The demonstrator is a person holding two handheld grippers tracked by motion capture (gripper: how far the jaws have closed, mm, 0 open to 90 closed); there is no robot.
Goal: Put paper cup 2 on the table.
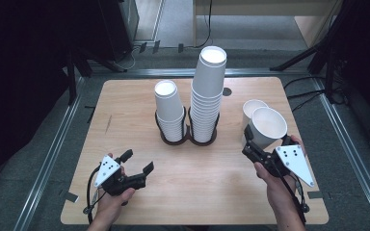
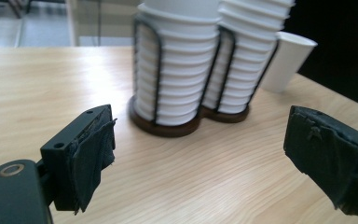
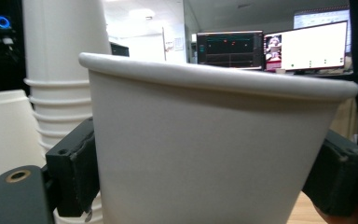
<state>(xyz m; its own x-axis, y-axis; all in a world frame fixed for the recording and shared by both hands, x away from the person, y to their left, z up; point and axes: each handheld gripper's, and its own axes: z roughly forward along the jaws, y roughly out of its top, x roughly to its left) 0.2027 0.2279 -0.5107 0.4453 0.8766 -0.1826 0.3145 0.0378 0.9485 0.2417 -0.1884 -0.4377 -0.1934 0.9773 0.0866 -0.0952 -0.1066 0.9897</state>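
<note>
My right gripper (image 1: 268, 142) is shut on a white paper cup (image 1: 269, 126), which it holds upright just above the table's right side; the same cup (image 3: 205, 154) sits close up between the black jaws. A second loose cup (image 1: 251, 109) stands right behind it. At the table's middle, a black wire holder (image 1: 188, 139) keeps two stacks of white cups: a shorter left stack (image 1: 169, 113) and a taller right stack (image 1: 207, 91). My left gripper (image 1: 138, 161) hovers open near the front left, with nothing between its jaws, and points at the holder (image 2: 168, 126).
The wooden table (image 1: 125, 110) has a small dark hole (image 1: 227, 91) behind the tall stack. Metal rails run along both sides, and stand legs (image 1: 298, 60) are on the floor beyond the far edge. Monitors (image 3: 307, 46) glow in the background.
</note>
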